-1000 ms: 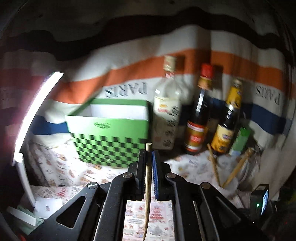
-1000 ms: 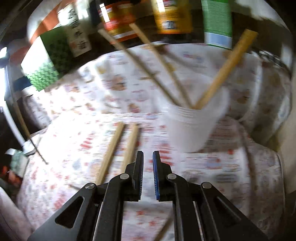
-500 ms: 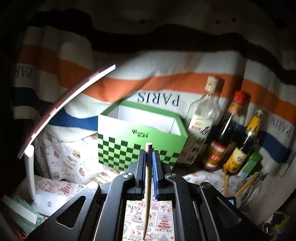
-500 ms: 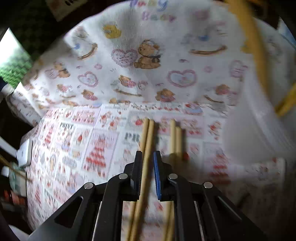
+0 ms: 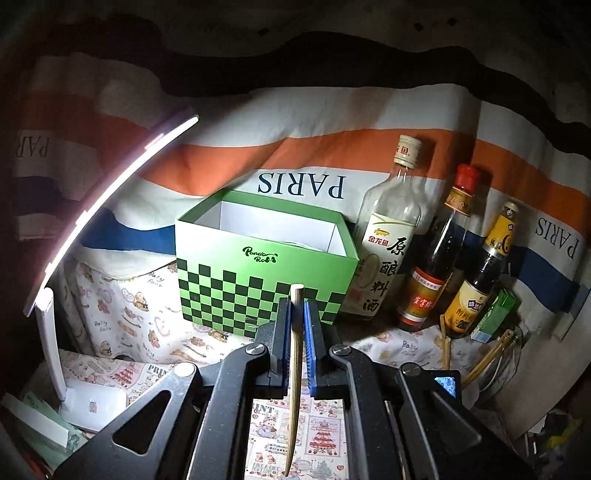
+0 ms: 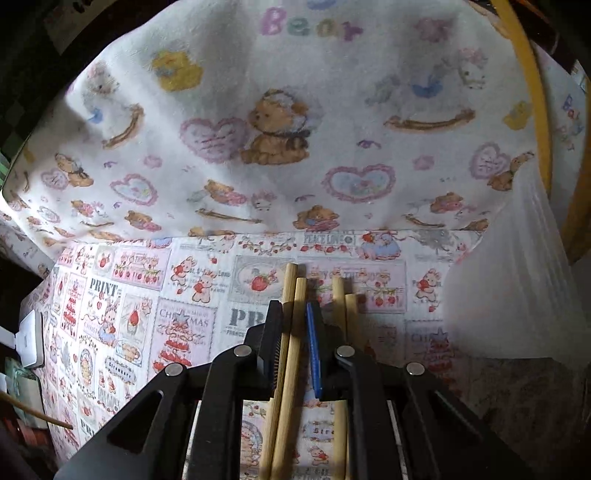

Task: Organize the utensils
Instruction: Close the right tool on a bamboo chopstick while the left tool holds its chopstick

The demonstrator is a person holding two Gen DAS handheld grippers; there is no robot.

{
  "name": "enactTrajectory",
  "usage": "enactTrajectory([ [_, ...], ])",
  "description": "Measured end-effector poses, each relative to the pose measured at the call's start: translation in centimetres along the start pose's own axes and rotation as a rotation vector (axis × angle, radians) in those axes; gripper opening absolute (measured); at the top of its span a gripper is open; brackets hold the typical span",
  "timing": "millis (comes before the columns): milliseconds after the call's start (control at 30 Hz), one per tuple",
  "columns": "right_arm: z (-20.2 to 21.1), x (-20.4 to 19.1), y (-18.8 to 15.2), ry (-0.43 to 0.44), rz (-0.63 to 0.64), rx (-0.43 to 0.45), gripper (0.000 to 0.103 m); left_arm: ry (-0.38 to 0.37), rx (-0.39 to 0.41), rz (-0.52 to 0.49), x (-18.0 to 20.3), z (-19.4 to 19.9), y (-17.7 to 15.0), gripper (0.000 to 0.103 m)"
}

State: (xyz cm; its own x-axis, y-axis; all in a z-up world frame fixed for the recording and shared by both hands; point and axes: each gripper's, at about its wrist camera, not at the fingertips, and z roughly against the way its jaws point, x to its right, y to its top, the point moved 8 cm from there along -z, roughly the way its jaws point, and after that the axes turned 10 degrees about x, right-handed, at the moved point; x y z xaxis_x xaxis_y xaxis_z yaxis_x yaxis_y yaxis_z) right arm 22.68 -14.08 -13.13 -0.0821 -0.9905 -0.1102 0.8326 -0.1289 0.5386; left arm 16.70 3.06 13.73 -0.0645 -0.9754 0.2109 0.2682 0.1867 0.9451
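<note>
Chopstick clamped in L claw.

Chopsticks on cartoon-print cloth

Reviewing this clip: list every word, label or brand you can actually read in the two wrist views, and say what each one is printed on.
"PARIS": striped cloth backdrop, again at its right edge.
"Panda Rob": green checkered box, small, partly unsure.
"原酿料酒": clear bottle.
"Bear": bear-print cloth.
"PRINT", "CHRISTMAS": patterned tablecloth.
Labels on the two dark bottles and the small green carton: too small to read.
</note>
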Motion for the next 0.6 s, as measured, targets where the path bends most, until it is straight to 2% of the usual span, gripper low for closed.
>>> enactTrajectory([
  [100, 0.3, 0.1, -0.1, -0.014, -0.006, 0.007, 0.013, 0.002, -0.002, 0.010, -0.3, 0.0, 0.1, 0.006],
  [333, 0.8, 3.4, 0.9, -0.056, -0.018, 0.013, 0.013, 0.007, -0.006, 0.030, -1.1, 0.0, 0.2, 0.006],
  [600, -0.1, 3.2, 1.3, -0.012, -0.043, -0.013, 0.013, 0.007, 0.002, 0.039, -1.3, 0.4, 0.5, 0.006],
])
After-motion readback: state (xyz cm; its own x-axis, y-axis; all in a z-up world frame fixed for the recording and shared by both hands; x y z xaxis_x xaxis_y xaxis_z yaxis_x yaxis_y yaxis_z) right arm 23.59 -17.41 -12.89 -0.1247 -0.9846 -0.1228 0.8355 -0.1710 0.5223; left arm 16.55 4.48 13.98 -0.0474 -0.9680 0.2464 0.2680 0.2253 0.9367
